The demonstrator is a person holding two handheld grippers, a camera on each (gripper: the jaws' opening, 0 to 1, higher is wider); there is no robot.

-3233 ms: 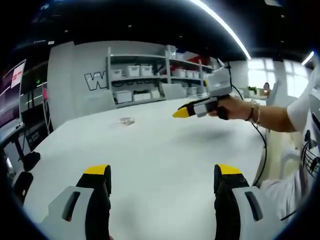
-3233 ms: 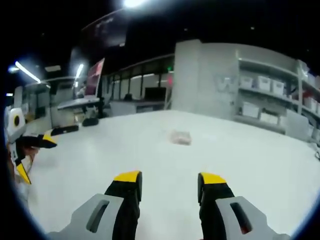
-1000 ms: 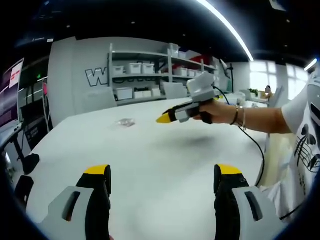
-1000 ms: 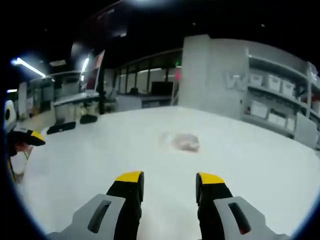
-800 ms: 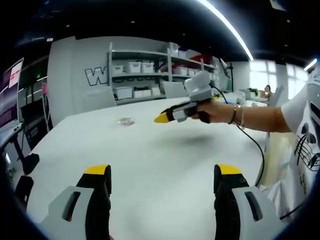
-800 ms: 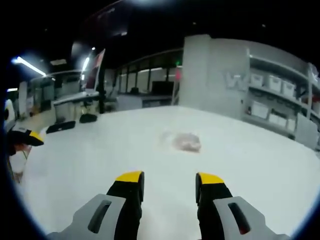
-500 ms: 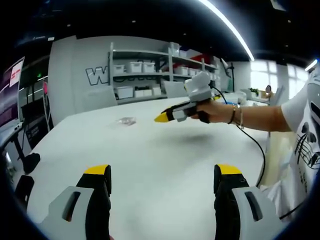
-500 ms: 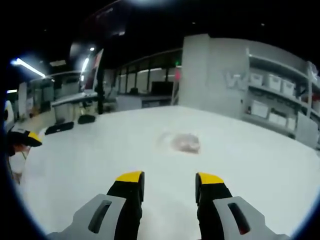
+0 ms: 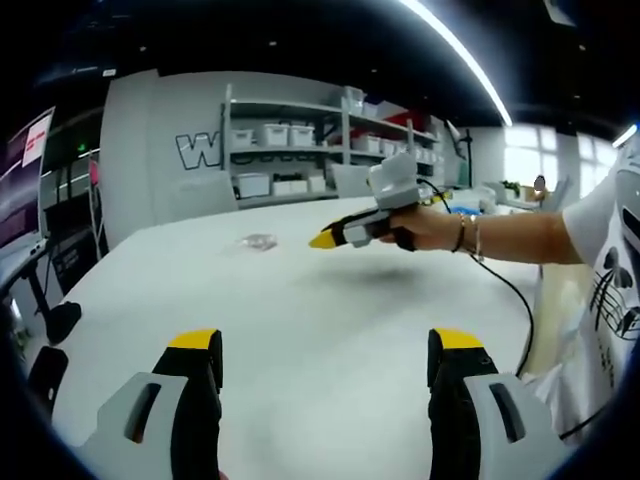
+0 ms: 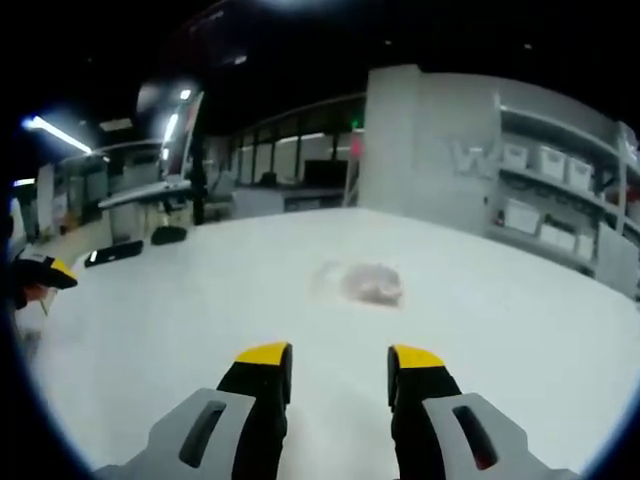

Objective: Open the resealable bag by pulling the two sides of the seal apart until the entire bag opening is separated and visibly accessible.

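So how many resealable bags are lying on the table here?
1. The resealable bag lies flat on the white table, ahead of the right gripper; the left gripper view shows the same bag far off.

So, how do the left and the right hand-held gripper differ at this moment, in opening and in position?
The left hand-held gripper has its jaws wide apart, while the right hand-held gripper has them closer together, though open too. The right hand-held gripper points at the resealable bag ahead of it; from the left hand-held gripper the bag lies far across the table. Both have yellow tips, hold nothing, and hover above the table.
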